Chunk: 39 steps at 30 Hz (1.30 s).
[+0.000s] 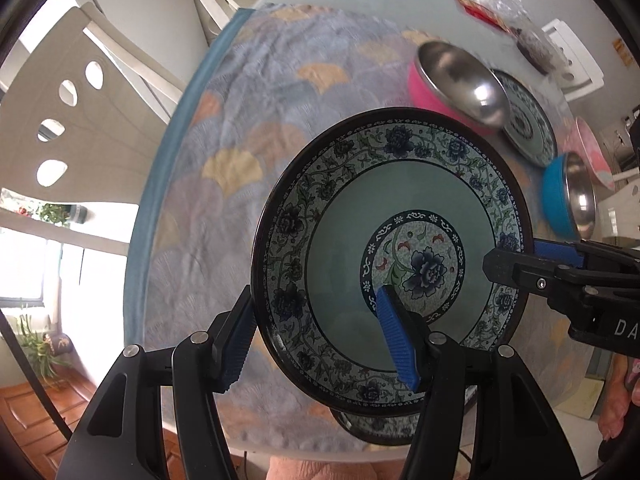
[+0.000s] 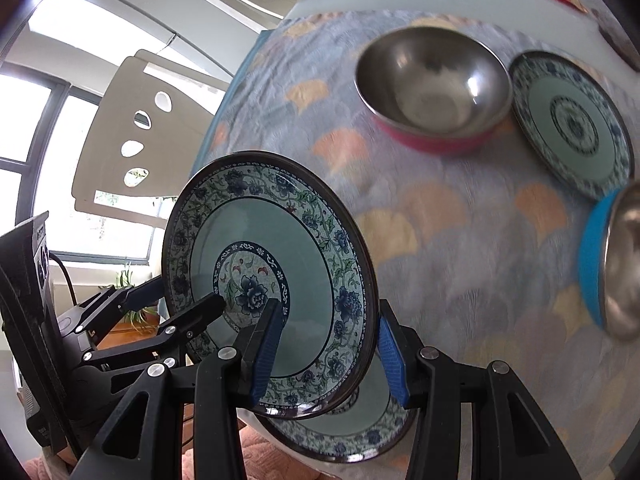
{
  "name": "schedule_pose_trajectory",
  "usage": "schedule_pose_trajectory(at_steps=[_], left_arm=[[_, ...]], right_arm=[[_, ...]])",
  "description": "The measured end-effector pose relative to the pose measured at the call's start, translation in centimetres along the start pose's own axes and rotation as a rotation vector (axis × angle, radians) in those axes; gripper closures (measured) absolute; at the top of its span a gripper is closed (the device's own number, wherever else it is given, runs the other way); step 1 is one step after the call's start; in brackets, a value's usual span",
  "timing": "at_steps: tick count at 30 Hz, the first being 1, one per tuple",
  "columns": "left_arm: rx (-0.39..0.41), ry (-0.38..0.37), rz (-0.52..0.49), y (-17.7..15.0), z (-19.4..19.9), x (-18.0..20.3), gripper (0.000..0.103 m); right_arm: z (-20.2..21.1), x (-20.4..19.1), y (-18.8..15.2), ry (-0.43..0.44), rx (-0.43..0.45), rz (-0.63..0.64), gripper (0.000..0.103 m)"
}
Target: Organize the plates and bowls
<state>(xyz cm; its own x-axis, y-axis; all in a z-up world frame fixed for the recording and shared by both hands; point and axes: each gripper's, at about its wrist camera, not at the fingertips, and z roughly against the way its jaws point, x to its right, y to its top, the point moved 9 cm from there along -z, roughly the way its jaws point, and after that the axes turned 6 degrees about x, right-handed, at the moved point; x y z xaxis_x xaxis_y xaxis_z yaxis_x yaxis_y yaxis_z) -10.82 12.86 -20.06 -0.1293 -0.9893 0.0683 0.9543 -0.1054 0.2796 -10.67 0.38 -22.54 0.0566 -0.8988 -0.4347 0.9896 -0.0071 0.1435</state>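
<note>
Celadon-green with a blue peony border, the large plate (image 1: 394,256) hangs above the patterned cloth (image 1: 248,128), carried by both grippers at once: the left gripper (image 1: 320,340) has its ribbed blue pads clamped across the rim at about seven o'clock in its own view, one pad under the dark outer edge and one on the painted face, while the right gripper (image 2: 326,356) pinches the rim at roughly five o'clock in its view, again with a pad on either side. Neither set of jaws is slack; both are closed on this plate. Directly beneath it, at six o'clock near the table edge, a second plate of the same pattern (image 2: 344,436) lies flat, so the carried one looks either just lifted off it or bound for it; which cannot be told. As for progress, little appears sorted. At one o'clock a pink-sided steel bowl (image 2: 434,88) sits just beside a smaller patterned plate (image 2: 572,124), and a blue-sided steel bowl (image 2: 608,264) stands at three o'clock, apart from the pink one. I judge the work early: plates remain in two places and the bowls are unstacked.
</note>
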Motion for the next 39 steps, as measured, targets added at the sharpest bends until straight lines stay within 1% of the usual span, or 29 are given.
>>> schedule_pose_trajectory(at_steps=[4,9,12,23,27,34,39], left_arm=[[-0.017,0.005,-0.030,-1.7,-0.5,0.6,0.046],[-0.052,-0.001,-0.045,-3.8,-1.3,1.1,0.046],[-0.066,0.003,-0.068,-4.5,-1.7,1.6,0.046],[-0.075,0.016,-0.135,-5.1,-2.2,3.1,0.046],[-0.099,0.023,-0.148,-5.4,-2.7,3.4,0.046],[-0.107,0.034,-0.167,-5.5,-2.9,3.9,0.046],[-0.111,0.031,-0.170,-5.9,-3.2,4.2,0.046]], right_arm=[[-0.4,0.7,-2.0,0.000,-0.005,-0.040,0.057],[-1.0,1.6,-4.2,0.003,-0.014,-0.093,0.057],[-1.1,2.3,-5.4,0.008,-0.014,-0.125,0.057],[-0.7,3.6,-8.0,-0.001,0.012,-0.205,0.057],[-1.0,3.7,-8.9,-0.004,0.000,-0.219,0.057],[-1.4,4.0,-10.3,-0.013,-0.018,-0.229,0.057],[-1.5,4.0,-10.5,-0.011,-0.020,-0.244,0.057]])
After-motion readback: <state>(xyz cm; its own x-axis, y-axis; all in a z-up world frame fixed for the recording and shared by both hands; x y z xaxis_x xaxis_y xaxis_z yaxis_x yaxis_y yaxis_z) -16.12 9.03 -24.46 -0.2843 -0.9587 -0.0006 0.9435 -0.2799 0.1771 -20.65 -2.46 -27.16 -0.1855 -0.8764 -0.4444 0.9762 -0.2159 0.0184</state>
